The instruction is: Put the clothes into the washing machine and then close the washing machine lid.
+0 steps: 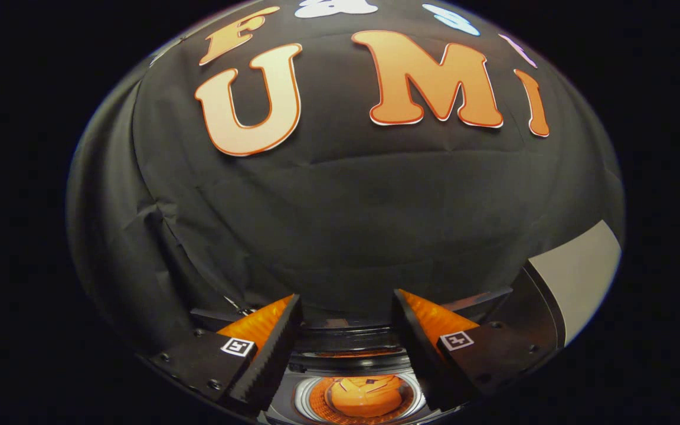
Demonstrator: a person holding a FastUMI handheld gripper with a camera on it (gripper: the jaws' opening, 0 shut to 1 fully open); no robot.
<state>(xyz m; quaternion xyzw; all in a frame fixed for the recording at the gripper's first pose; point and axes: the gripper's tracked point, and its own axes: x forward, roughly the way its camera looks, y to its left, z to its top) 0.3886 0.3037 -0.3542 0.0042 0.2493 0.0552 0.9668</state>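
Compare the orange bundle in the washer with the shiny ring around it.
The orange bundle looks soft, creased and lumpy; the shiny ring looks hard, smooth and evenly round. The bundle is matte orange, while the ring is silvery and picks up orange reflections. The bundle sits inside; the ring encircles it. Both lie low down between the fingers of the tool, which is open and holds nothing.

Matt creased cloth wall point(340, 218) — glossy washing machine rim point(352, 348).
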